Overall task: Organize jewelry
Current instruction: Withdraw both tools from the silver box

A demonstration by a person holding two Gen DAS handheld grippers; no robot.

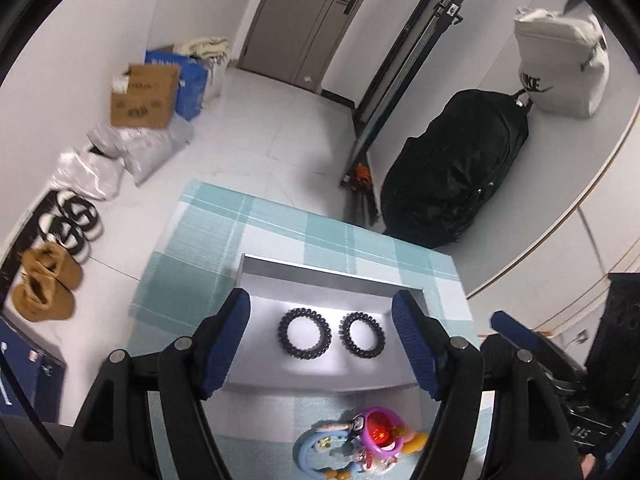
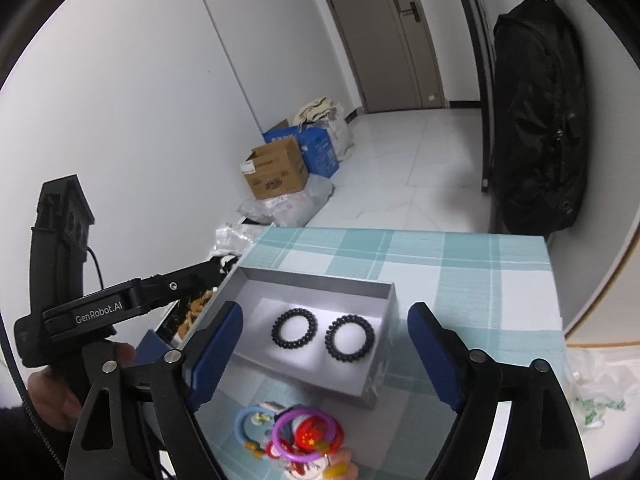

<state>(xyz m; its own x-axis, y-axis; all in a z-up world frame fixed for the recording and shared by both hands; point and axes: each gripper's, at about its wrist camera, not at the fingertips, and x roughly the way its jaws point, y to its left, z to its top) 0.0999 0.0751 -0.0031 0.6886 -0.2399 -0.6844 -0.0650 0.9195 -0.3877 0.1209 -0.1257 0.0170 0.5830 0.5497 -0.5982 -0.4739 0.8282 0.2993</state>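
Note:
A shallow grey box [image 1: 332, 274] [image 2: 320, 280] stands on the teal checked tabletop [image 1: 280, 224]. Two black spiral hair rings lie side by side on its floor: one on the left [image 1: 305, 334] [image 2: 295, 329], one on the right [image 1: 363, 335] [image 2: 349, 338]. In front of the box lies a pile of colourful rings and hair ties [image 1: 360, 444] [image 2: 296, 436]. My left gripper [image 1: 320, 300] is open above the box with nothing between its fingers. My right gripper [image 2: 325, 309] is also open and empty over the same box. A hand [image 2: 52, 396] holds the left gripper's body.
A black backpack [image 1: 456, 168] [image 2: 536, 128] hangs right of the table's far edge. Cardboard and blue boxes [image 1: 144, 96] [image 2: 276, 168], plastic bags and shoes [image 1: 44, 288] line the wall on the floor at left. A white plastic bag [image 2: 596, 384] lies at the right.

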